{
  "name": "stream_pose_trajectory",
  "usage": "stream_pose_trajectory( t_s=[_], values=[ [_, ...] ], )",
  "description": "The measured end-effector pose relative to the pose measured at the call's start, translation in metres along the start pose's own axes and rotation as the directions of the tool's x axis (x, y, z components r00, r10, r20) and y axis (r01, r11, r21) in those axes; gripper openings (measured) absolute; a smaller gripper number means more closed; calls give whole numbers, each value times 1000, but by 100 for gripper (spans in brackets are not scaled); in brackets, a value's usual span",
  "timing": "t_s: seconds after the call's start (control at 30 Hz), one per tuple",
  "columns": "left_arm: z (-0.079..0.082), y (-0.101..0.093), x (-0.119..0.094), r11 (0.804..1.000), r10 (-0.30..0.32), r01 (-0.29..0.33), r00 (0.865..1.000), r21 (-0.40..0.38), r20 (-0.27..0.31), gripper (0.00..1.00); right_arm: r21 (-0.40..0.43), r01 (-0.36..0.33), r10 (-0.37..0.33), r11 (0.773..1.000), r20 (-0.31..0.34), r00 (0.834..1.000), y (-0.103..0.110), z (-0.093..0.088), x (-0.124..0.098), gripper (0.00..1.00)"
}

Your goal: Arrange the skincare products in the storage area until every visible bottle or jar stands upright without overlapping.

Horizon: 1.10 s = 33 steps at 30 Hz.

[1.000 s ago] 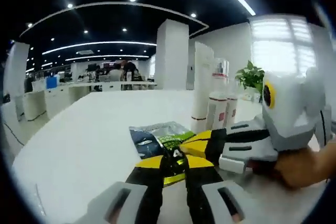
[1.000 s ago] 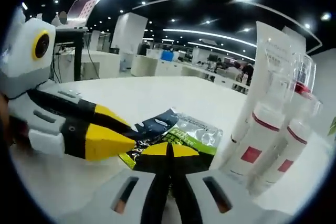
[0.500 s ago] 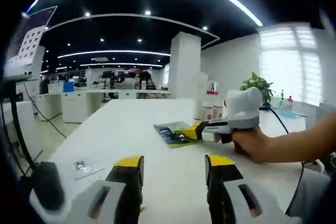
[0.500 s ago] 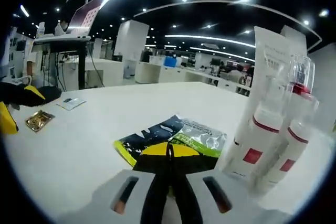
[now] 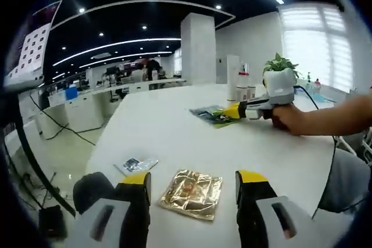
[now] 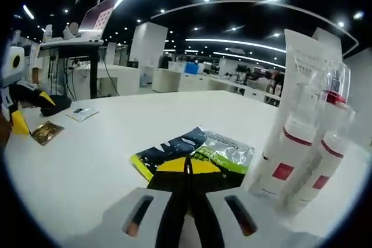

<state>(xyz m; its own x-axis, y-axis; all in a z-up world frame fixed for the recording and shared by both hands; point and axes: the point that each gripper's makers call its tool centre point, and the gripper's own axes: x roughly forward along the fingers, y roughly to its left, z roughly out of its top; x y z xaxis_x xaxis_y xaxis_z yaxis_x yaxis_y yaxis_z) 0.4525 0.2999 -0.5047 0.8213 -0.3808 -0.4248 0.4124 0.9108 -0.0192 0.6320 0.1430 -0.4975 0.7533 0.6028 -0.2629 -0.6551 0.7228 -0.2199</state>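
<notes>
My right gripper (image 6: 187, 169) is shut, its yellow tips pinching the near edge of a green and dark sachet (image 6: 197, 149) that lies flat on the white table (image 6: 116, 161). Just right of it stand two clear pump bottles with red labels (image 6: 288, 161) and a tall white tube (image 6: 302, 74), all upright. My left gripper (image 5: 193, 179) is open far down the table, with a gold foil sachet (image 5: 192, 193) lying between its jaws. From there the right gripper (image 5: 253, 110), the green sachet (image 5: 212, 115) and the bottles (image 5: 241, 85) show in the distance.
A small clear sachet (image 5: 135, 164) lies left of the gold one, beside a black rounded object (image 5: 87, 189). A potted plant (image 5: 279, 67) stands behind the bottles. A person's hand (image 5: 288, 119) holds the right gripper. Desks and a stand lie beyond the table edge.
My left gripper has opened and drawn far back from the green sachet to the table's other end, over the gold sachet. The right gripper has stayed put.
</notes>
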Motion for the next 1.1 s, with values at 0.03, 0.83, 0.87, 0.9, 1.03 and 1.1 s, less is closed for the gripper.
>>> stream_pose_trajectory(
  t_s=[0.03, 0.83, 0.87, 0.9, 1.03, 1.1],
  values=[
    [-3, -2, 1, 999, -20, 21, 999, 36, -34, 61, 3, 0, 0, 1000, 0, 1000, 0, 0, 0, 0],
    [-13, 2, -1, 980, -137, 183, 911, 83, -389, 48, -3, -13, 13, 1000, 30, 999, 2, 5, -1, 0],
    [-14, 3, -1, 979, -134, 186, 903, 89, -409, 48, 4, -15, 14, 1000, 31, 999, 2, 5, -1, 0],
    [-16, 3, -2, 977, -136, 195, 890, 92, -435, 47, 6, -14, 14, 1000, 31, 999, 2, 5, -1, 0],
    [-19, 2, -2, 970, -135, 216, 863, 114, -487, 46, -5, -9, 9, 1000, 34, 999, 3, 6, -1, 0],
    [-19, 0, -2, 966, -137, 227, 853, 121, -504, 47, -5, -1, 1, 1000, 37, 999, 1, 7, -2, 0]
  ],
)
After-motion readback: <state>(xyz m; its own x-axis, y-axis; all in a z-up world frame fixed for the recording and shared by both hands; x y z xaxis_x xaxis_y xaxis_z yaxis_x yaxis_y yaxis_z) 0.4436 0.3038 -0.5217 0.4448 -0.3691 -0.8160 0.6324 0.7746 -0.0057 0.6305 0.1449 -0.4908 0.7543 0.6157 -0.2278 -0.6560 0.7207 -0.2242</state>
